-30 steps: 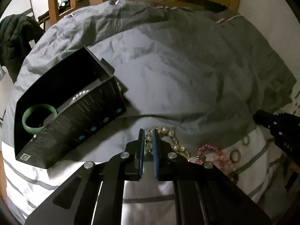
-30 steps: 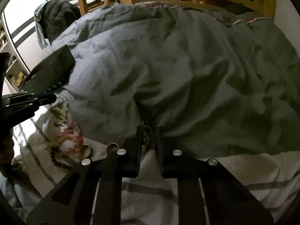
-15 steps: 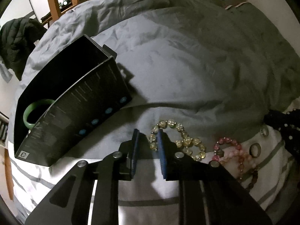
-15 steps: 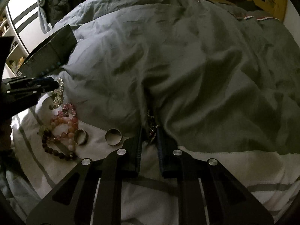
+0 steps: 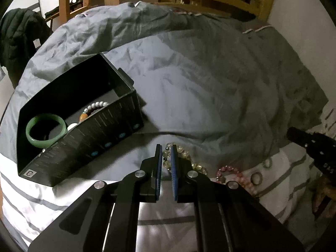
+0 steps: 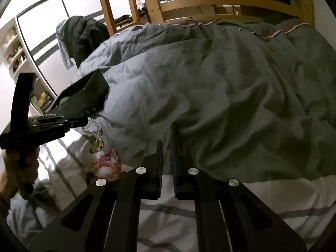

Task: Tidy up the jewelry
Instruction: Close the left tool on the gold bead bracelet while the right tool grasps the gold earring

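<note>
Yellow bead bracelet [image 5: 181,155] partly hidden behind left gripper [image 5: 166,153] fingers. Bead strand [image 5: 95,107] in black box [image 5: 88,145] half hidden by near wall. Right gripper [image 6: 167,147] grip contents too dark to tell. Pink bracelet [image 6: 107,160] blurred.

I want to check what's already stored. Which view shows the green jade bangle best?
The left wrist view: the green jade bangle lies plainly visible inside the open black box. The right wrist view shows only a green sliver there.

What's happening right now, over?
Left tool shut on yellow bead bracelet. Right tool pinching something small, unclear. Black box alongside, nothing blocking.
</note>
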